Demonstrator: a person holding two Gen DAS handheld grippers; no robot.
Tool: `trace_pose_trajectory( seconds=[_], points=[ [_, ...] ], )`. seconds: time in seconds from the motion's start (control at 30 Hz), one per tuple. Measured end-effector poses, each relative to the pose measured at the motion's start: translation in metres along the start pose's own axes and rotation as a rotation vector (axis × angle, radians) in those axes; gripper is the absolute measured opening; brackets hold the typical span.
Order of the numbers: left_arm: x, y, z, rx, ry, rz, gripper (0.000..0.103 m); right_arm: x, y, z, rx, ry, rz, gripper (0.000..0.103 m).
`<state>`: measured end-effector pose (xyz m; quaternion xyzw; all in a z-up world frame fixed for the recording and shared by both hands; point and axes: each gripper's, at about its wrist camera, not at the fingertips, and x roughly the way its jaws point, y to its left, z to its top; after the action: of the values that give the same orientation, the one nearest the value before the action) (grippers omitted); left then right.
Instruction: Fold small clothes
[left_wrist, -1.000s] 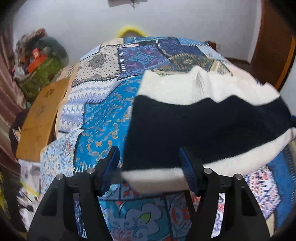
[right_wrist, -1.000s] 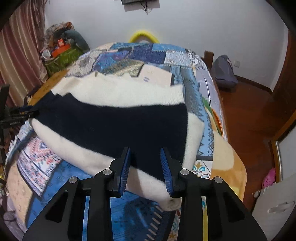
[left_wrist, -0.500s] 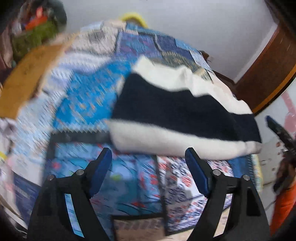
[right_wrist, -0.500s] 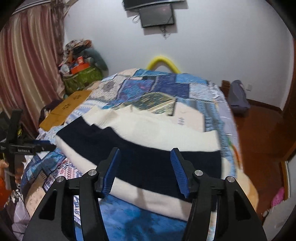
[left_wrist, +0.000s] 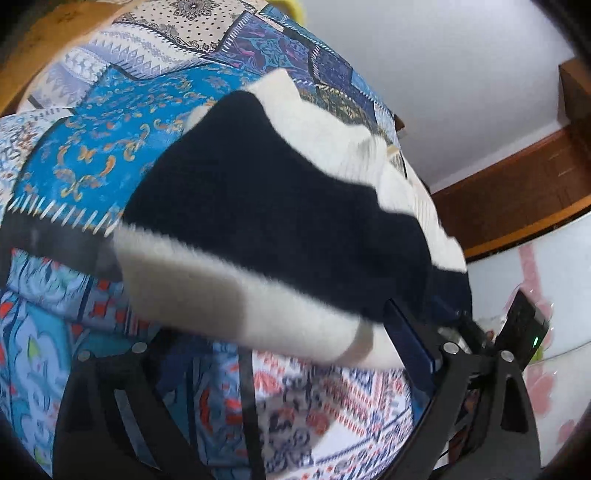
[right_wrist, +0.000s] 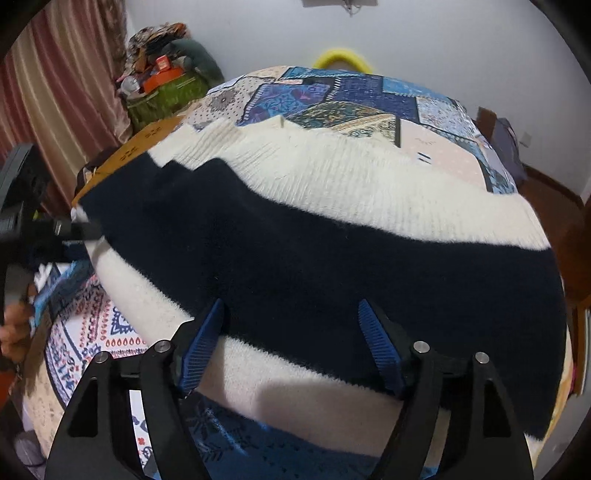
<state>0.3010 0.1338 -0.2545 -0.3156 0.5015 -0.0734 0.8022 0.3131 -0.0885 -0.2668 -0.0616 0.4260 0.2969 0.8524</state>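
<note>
A cream and navy striped knit sweater (right_wrist: 317, 236) lies on the patchwork bedspread (right_wrist: 332, 96). In the left wrist view the sweater (left_wrist: 280, 225) fills the middle, its near cream hem over my left gripper (left_wrist: 280, 354). That gripper's jaws stand wide apart; the left finger is hidden under the hem. My right gripper (right_wrist: 291, 343) is open, its blue-padded fingers (right_wrist: 380, 347) spread just above the near hem. The left gripper also shows at the left edge of the right wrist view (right_wrist: 55, 229), at the sweater's far corner.
A brown board (left_wrist: 40, 40) edges the bed on the left. A pile of bags and clothes (right_wrist: 162, 85) stands by the pink curtain (right_wrist: 48, 96). A yellow ring (right_wrist: 341, 59) shows behind the bed. Wooden floor and skirting (left_wrist: 517, 192) lie to the right.
Both grippers let go of the sweater's hem, opened and pulled back. Since then both have moved back in close to the near hem, the left one swinging to the left end.
</note>
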Motion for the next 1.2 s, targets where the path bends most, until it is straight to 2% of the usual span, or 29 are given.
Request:
trace_pose_trajectory(
  seconds=[0.1,0.27,0.33,0.4,0.5,0.53,0.77,0.97,1.07,1.2],
  points=[
    [0.005,0.003,0.016,-0.025,-0.003,0.013,0.095,0.000,-0.001,0.001,-0.010,0.007,0.014,0.073],
    [0.014,0.019,0.040,-0.147,-0.066,0.032,0.094,0.001,-0.001,0.000,-0.007,0.008,0.025,0.073],
    [0.017,0.023,0.049,-0.155,-0.092,0.052,0.081,0.000,0.000,0.000,-0.008,0.009,0.022,0.073],
    [0.018,0.024,0.053,-0.120,-0.095,0.086,0.058,-0.001,0.002,0.000,-0.006,0.009,0.019,0.073],
    [0.007,0.026,0.055,-0.091,-0.113,0.072,0.037,-0.004,0.004,0.001,-0.024,0.014,0.012,0.073],
    [-0.001,0.025,0.055,-0.077,-0.122,0.073,0.035,-0.006,0.005,0.001,-0.029,0.014,0.008,0.073],
    [-0.062,0.029,0.052,-0.031,-0.206,0.132,0.030,-0.032,0.007,0.001,-0.028,-0.030,0.017,0.072],
    [-0.136,0.039,0.060,-0.034,-0.344,0.226,0.029,-0.050,0.000,-0.002,-0.002,-0.078,0.008,0.071],
    [-0.155,0.026,0.068,-0.009,-0.389,0.267,0.029,-0.033,-0.012,-0.007,0.038,-0.039,0.023,0.072],
    [-0.152,-0.013,0.070,0.060,-0.398,0.294,0.029,-0.006,-0.020,-0.017,0.127,0.019,0.108,0.071]
  ],
)
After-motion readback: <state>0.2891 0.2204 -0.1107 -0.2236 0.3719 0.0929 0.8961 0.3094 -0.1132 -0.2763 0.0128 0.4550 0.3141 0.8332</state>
